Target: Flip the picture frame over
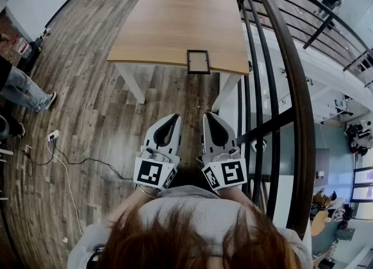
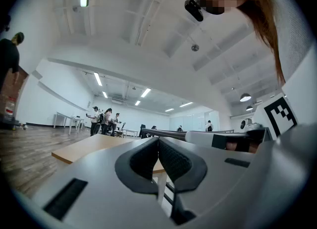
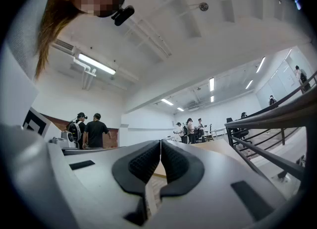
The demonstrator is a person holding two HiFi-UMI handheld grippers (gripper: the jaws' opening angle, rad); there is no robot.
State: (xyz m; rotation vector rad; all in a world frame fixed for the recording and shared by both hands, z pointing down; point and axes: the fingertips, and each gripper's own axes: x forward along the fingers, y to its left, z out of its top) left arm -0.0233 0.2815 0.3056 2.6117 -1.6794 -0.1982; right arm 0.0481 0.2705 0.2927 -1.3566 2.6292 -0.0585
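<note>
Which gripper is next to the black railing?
The right gripper: the railing runs beside it, while the left gripper sits farther off.

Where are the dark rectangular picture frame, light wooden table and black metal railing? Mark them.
dark rectangular picture frame (image 1: pixel 198 62): head view, its pale centre.
light wooden table (image 1: pixel 180 17): head view, bare top.
black metal railing (image 1: pixel 300 105): head view, top rail.

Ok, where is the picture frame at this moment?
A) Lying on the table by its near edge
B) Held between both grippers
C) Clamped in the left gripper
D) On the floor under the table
A: the picture frame lies flat on the table at the edge nearest the person. The left gripper and right gripper sit well short of it, jaws together on nothing.
</note>
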